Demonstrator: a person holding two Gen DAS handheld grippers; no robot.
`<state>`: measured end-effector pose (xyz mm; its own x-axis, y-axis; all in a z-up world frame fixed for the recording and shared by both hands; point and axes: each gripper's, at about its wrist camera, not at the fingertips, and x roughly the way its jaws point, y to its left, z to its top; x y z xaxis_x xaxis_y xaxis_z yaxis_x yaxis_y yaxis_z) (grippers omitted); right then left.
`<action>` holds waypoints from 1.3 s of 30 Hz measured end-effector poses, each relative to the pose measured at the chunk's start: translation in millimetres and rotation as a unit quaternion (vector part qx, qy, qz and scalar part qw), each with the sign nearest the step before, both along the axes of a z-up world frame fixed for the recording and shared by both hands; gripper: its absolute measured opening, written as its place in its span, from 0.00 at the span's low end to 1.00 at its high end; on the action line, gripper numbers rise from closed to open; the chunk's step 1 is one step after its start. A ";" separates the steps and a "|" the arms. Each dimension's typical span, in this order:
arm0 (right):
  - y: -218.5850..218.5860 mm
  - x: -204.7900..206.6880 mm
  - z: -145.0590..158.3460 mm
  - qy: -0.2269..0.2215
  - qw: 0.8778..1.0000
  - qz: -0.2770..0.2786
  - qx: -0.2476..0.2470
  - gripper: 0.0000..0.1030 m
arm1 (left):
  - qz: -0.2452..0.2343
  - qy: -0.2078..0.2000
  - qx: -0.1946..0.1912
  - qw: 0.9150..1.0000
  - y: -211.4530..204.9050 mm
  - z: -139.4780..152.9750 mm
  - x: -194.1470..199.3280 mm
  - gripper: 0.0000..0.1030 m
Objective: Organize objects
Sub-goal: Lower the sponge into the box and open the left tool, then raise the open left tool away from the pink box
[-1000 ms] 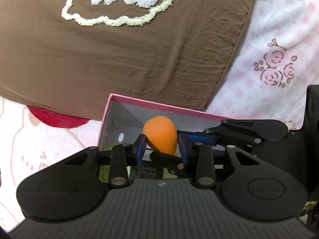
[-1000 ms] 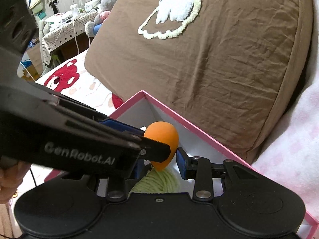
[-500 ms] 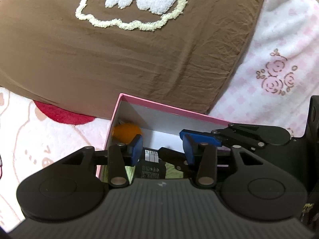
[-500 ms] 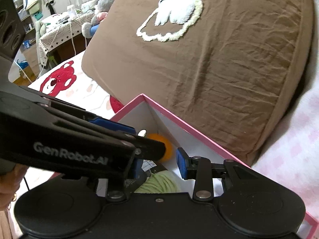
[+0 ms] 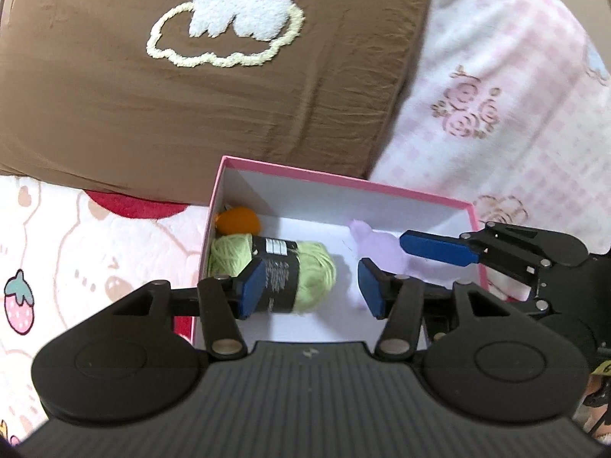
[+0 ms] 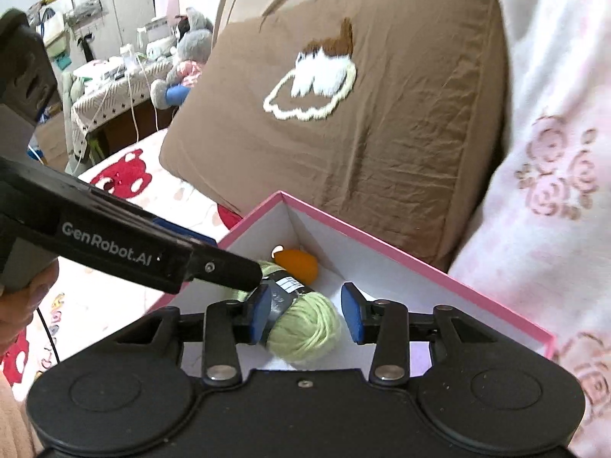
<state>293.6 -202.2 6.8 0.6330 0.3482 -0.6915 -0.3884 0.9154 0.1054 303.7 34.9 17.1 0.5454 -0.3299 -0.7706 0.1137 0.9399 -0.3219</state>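
Bedding and a brown embroidered pillow (image 5: 214, 107) back a pink-rimmed box holding 3 sorted items.

Left wrist view: the left gripper (image 5: 309, 286) has just been opening; its jaws stand apart, nothing between them. An orange egg-shaped sponge (image 5: 237, 220), gripped 1 second ago, now lies in the far left corner of the pink box (image 5: 343, 179), touching a green yarn skein (image 5: 275, 267). A pale purple figure (image 5: 376, 242) lies to the right, under the right gripper's blue finger (image 5: 439, 248). Judgement: this placement is complete.
Right wrist view: the right gripper (image 6: 305, 315) has also just been opening and is empty above the yarn skein (image 6: 305, 324). The left gripper body (image 6: 126, 252) crosses the box's left side and could obstruct the next reach.
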 end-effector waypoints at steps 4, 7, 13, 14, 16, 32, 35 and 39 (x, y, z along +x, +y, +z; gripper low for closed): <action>0.1 -22.8 12.6 -0.013 1.000 -0.005 -0.007 0.48 | -0.012 -0.005 0.007 1.000 -3.8 13.6 -15.8 0.55; -1.2 -38.7 21.0 -0.018 1.000 -0.013 -0.005 0.51 | -0.019 -0.013 0.010 1.000 -4.1 25.2 -29.6 0.57; -3.3 -71.3 34.4 -0.024 0.999 -0.038 -0.016 0.61 | -0.032 -0.021 0.023 0.999 -2.1 43.3 -56.7 0.58; -4.4 -75.8 36.3 -0.022 0.999 -0.043 -0.012 0.62 | -0.034 -0.018 0.023 0.999 -1.5 44.8 -60.6 0.58; -6.2 -85.1 40.3 -0.019 0.998 -0.052 -0.006 0.62 | -0.042 -0.018 0.022 0.999 -0.7 47.4 -69.4 0.58; 4.6 -144.7 62.2 -0.022 0.995 -0.094 -0.023 0.85 | -0.083 -0.069 0.019 0.994 0.1 81.4 -136.6 0.65; 4.1 -154.8 65.1 -0.020 0.993 -0.113 -0.016 0.88 | -0.087 -0.072 0.023 0.993 -0.5 81.9 -144.8 0.69; 3.5 -167.2 69.8 -0.031 0.991 -0.134 -0.003 0.94 | -0.087 -0.076 0.021 0.993 -0.5 80.8 -154.6 0.70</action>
